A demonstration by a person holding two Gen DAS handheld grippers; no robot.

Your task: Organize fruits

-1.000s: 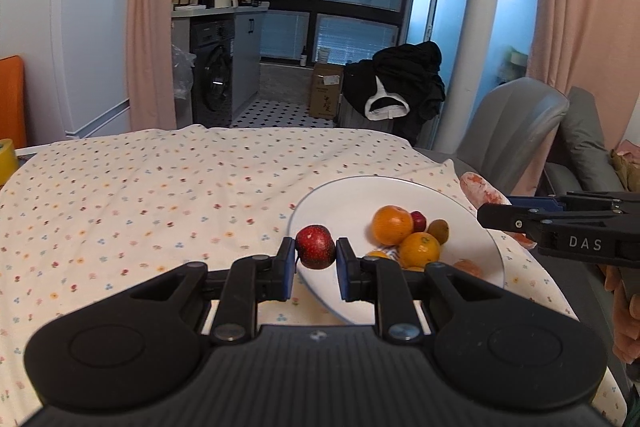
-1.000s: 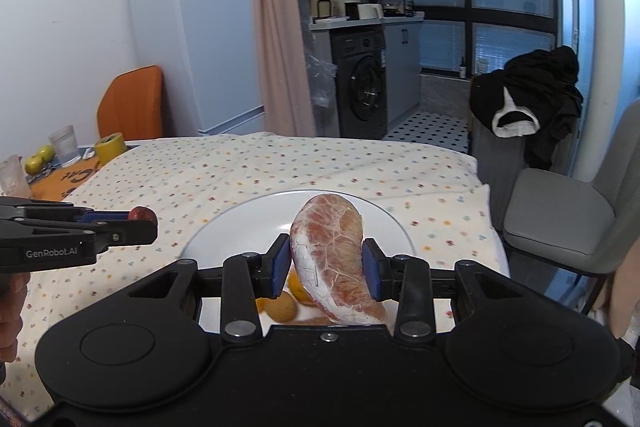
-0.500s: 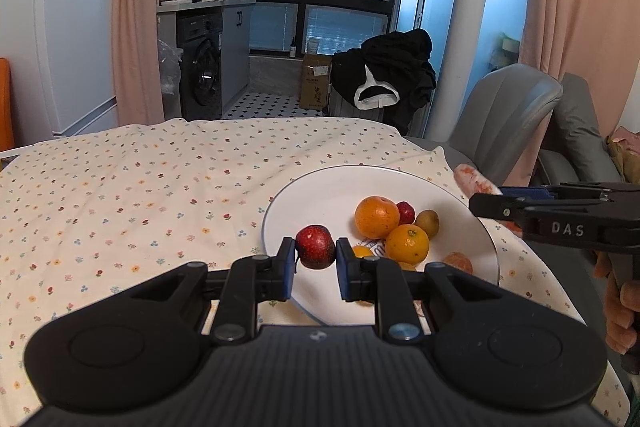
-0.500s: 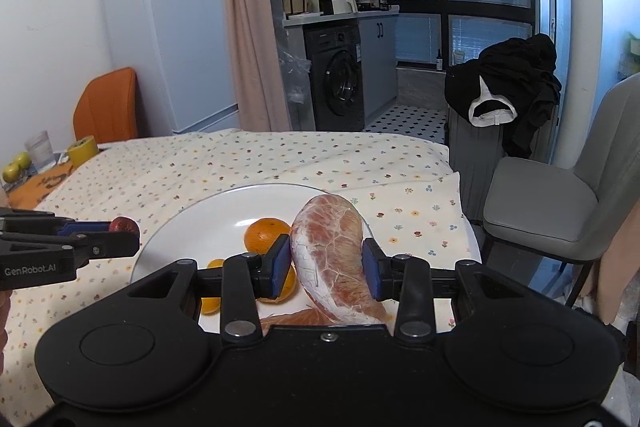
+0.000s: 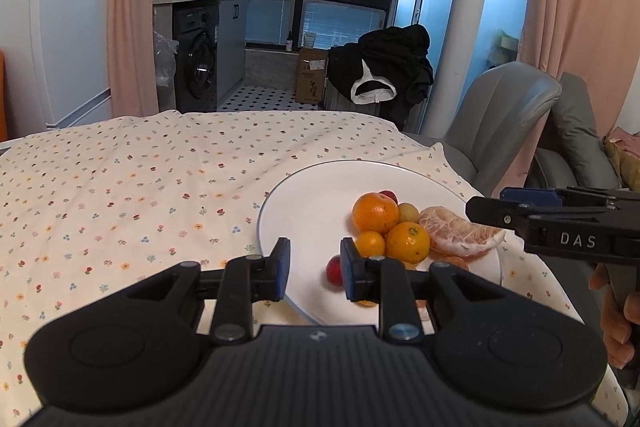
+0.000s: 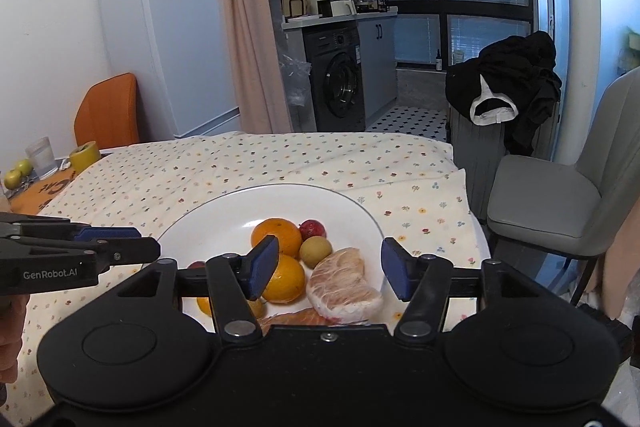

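White plate on floral tablecloth, bearing oranges, peeled pomelo segment and small red fruit. Left gripper parted, empty, beside red fruit; right gripper spread wide, empty, above pomelo segment.

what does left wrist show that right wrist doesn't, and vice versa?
Left wrist only: the right gripper seen from the side, with a grey sofa behind it, and the small red fruit clearly, beside its own right pad.

Right wrist only: the left gripper seen from the side, the fridge, orange chair, and a glass, tape roll and green fruits at the table's far left.

Both: the plate holding oranges and a peeled pomelo segment, the floral cloth, the washer, and jaws open and empty.
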